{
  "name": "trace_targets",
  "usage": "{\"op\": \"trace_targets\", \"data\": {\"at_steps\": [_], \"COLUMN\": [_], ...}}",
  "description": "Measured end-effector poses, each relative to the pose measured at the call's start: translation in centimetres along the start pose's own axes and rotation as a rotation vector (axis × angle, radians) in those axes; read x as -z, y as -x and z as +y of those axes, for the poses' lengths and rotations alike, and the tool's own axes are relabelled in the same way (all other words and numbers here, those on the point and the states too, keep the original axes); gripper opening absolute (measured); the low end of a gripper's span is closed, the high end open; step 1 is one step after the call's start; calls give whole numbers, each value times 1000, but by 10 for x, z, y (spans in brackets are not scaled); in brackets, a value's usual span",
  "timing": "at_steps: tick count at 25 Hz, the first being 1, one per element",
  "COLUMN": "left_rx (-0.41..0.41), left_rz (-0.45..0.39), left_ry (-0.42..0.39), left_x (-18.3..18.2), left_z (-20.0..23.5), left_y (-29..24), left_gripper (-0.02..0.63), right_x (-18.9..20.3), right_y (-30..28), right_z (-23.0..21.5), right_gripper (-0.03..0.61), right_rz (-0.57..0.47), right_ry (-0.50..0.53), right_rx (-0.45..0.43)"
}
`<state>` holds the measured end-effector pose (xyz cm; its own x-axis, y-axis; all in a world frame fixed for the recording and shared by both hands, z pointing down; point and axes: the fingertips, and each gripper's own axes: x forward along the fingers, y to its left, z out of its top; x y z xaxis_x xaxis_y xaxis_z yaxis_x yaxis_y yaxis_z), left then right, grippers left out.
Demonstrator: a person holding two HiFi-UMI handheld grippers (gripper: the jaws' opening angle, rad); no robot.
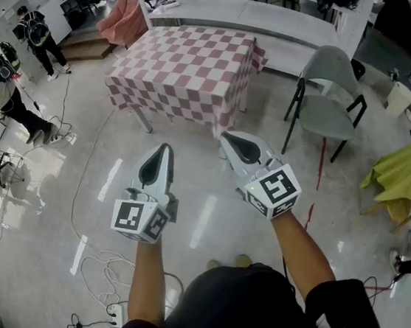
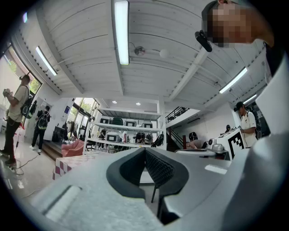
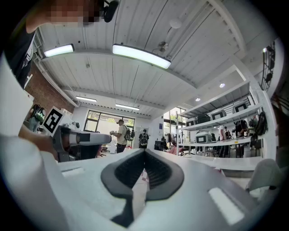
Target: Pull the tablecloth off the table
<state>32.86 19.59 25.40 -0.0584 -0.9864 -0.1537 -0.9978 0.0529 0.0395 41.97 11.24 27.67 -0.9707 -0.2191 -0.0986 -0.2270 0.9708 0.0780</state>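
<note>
Both your grippers are clenched on nothing: left gripper (image 1: 164, 150) and right gripper (image 1: 229, 138) hover side by side over the floor (image 1: 44, 207), pads pressed together. The pink-and-white checked tablecloth (image 1: 191, 65) lies draped over the table (image 1: 142, 119) well ahead of you, untouched, beside 1 grey chair (image 1: 325, 100).

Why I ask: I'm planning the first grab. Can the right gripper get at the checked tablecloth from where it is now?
Probably not yet: the right gripper is shut and held in the air short of the tablecloth, bare floor between. Nothing blocks the way; stepping closer and opening should do.
</note>
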Motion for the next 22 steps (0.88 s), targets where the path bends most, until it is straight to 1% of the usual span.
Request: {"op": "trace_targets", "data": {"at_steps": [8, 13, 19, 22], "left_rx": [-6, -10, -10, -2], "left_rz": [-3, -8, -9, -14], "left_ry": [7, 20, 39, 33], "left_x": [-1, -3, -4, -5], "left_z": [19, 33, 49, 63], "left_y": [8, 15, 24, 26], "left_gripper": [9, 9, 9, 9], "right_x": [3, 0, -1, 2], "right_y": [-13, -21, -35, -46], "right_z": [11, 25, 34, 36], "right_gripper": [0, 0, 0, 0], "right_rz": [3, -23, -11, -11], "right_ry": [12, -16, -10, -6], "right_rx": [7, -16, 2, 14]}}
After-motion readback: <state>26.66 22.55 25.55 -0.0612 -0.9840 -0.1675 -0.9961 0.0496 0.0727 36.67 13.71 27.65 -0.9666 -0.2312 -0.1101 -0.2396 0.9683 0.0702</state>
